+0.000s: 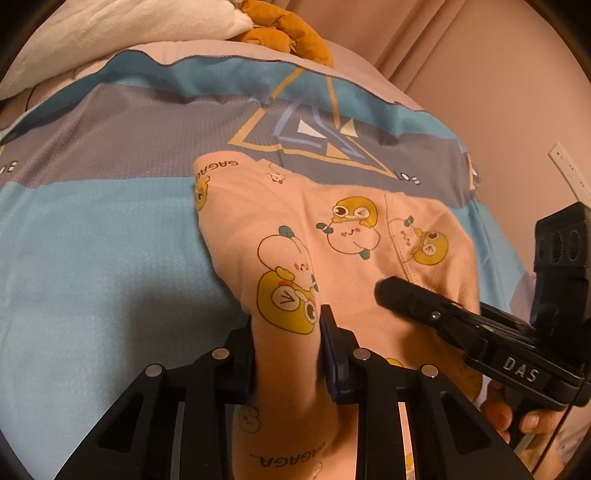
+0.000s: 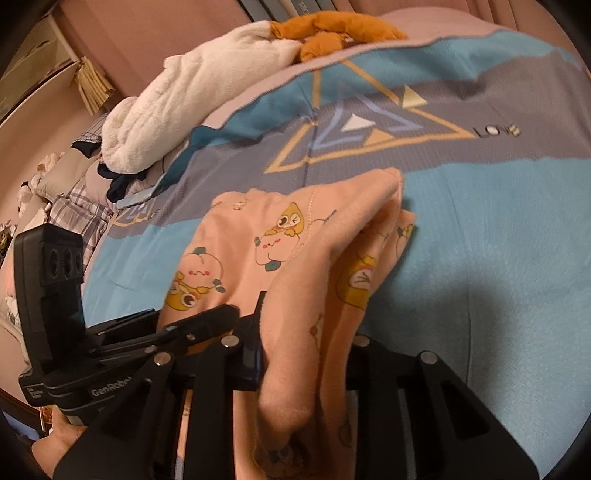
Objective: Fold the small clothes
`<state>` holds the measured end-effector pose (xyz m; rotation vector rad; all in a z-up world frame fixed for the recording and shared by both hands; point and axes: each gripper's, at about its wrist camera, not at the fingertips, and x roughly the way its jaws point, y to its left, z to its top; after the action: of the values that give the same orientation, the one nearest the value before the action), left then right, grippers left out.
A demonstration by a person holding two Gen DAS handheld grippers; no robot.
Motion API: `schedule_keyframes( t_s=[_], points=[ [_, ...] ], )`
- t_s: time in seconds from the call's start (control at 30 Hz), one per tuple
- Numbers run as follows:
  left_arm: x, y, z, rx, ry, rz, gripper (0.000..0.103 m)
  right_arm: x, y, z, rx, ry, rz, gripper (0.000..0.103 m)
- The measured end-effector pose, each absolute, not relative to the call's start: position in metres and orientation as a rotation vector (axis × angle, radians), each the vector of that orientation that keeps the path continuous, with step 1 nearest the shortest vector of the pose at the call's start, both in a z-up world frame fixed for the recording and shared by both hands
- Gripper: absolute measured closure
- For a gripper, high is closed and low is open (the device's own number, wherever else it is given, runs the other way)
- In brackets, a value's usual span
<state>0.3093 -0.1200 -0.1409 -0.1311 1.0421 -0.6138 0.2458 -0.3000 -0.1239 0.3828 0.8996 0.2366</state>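
The pink garment (image 1: 332, 240), a small printed piece with cartoon chicks, lies on the blue and grey bedspread (image 1: 92, 258) of a bed, its far part resting flat and its near edge bunched up toward the two tools. In the left wrist view the left tongs (image 1: 288, 354) are closed on a raised fold of that near edge, with cloth filling the gap between the pads. To the right of them the right tongs (image 1: 388, 291) reach in over the cloth beside the left pair. The right wrist view shows the right tongs (image 2: 306, 354) gripping a thick hanging fold of the same garment, one finger hidden behind the cloth. Far off on the left of that view sit a white fluffy blanket (image 2: 177, 107) and an orange plush toy (image 2: 332, 29), well apart from the work.

My reading is that the step in hand is the taking-up of the near edge at two points, ready for a fold. The next move probably calls for lifting both corners together and carrying them toward the far edge, keeping the cloth taut between the two grips so the layers land square and the bunched part flattens.
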Motion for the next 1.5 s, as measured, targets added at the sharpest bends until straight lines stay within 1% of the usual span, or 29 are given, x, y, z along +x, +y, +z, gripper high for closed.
schedule_keyframes(
  t_s=[0.2,0.53,0.97,1.5],
  points=[
    [0.299,-0.112,-0.13,-0.136,1.012,-0.616,0.077,0.234,-0.287,-0.103,0.353,0.857,0.264,0.079],
    [0.256,-0.085,-0.11,-0.136,0.984,-0.608,0.077,0.195,-0.259,-0.077,0.324,0.834,0.326,0.079],
    [0.19,-0.069,-0.09,-0.12,0.965,-0.595,0.077,0.125,-0.237,-0.057,0.325,0.83,0.367,0.079],
    [0.103,-0.045,-0.062,-0.108,0.912,-0.566,0.077,0.03,-0.202,-0.024,0.249,0.779,0.42,0.079]
  ],
)
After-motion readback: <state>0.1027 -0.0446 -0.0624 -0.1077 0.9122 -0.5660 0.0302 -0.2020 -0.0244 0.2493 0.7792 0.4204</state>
